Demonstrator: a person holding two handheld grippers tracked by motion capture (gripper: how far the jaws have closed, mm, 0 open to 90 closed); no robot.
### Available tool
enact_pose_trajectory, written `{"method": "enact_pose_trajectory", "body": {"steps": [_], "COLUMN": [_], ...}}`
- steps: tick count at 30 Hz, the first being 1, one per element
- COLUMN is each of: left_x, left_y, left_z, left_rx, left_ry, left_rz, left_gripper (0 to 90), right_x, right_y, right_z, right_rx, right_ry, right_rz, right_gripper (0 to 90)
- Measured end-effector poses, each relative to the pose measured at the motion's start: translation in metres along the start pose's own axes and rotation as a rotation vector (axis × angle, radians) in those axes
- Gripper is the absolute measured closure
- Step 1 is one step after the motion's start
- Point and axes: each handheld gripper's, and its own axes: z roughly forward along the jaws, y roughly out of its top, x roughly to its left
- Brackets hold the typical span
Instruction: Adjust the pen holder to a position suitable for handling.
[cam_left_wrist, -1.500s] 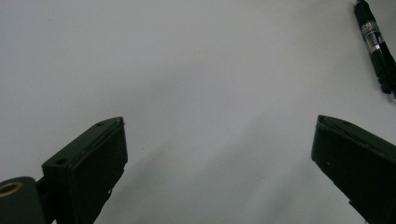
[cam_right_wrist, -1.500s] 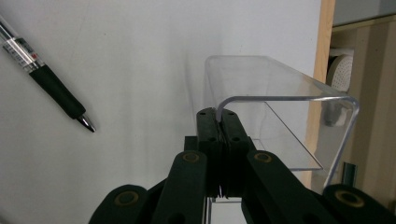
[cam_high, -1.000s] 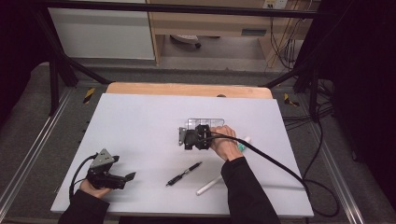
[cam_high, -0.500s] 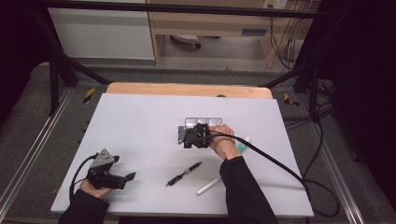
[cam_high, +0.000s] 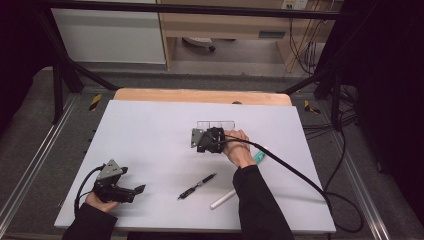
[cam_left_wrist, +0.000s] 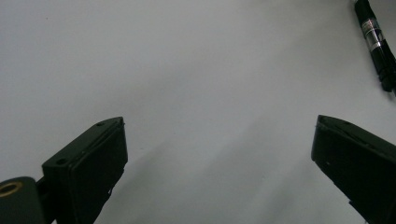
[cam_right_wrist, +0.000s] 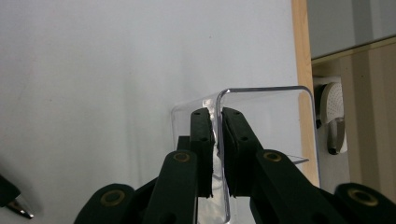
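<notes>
Right tongs (cam_right_wrist: 215, 154) pinching the thin wall of the clear box (cam_right_wrist: 266, 116), upper centre of the high view, jaws just easing apart: risking the wall slipping and the box tipping. Left tongs (cam_left_wrist: 219, 154) spread wide, hovering over bare tabletop (cam_left_wrist: 187, 56) at lower left.

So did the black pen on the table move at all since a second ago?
No. The black pen lies in the same spot as before, just left of the white marker and equally far from the table's near edge.
</notes>
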Motion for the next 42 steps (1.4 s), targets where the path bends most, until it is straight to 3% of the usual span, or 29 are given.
{"method": "enact_pose_trajectory", "body": {"steps": [11, 16, 19, 22, 32, 38, 42], "left_x": [0.000, 0.000, 0.000, 0.000, 0.000, -0.002, -0.003], "left_y": [0.000, 0.000, 0.000, 0.000, 0.000, 0.001, 0.002], "left_z": [0.000, 0.000, 0.000, 0.000, 0.001, 0.001, 0.003], "left_rx": [0.001, 0.003, 0.003, 0.006, 0.014, 0.018, 0.023], "left_ry": [-0.001, -0.001, -0.001, 0.000, 0.002, -0.001, -0.004], "left_rz": [0.000, -0.002, -0.002, -0.004, -0.009, -0.011, -0.012], "left_gripper": [3.3, 3.3, 3.3, 3.3, 3.3, 3.3, 3.3], "right_x": [-0.010, -0.014, -0.016, -0.017, -0.001, 0.016, 0.027], "right_y": [-0.005, -0.007, -0.007, -0.010, -0.029, -0.046, -0.060], "right_z": [0.006, 0.000, -0.008, -0.016, -0.038, -0.047, -0.052], "right_rx": [-0.026, -0.047, -0.081, -0.113, -0.186, -0.172, -0.172], "right_ry": [-0.050, -0.040, -0.033, 0.007, 0.054, 0.063, 0.071], "right_rz": [0.063, 0.124, 0.193, 0.267, 0.473, 0.587, 0.650], "right_gripper": [76.2, 69.2, 61.8, 54.9, 28.0, 9.7, 5.2]}}
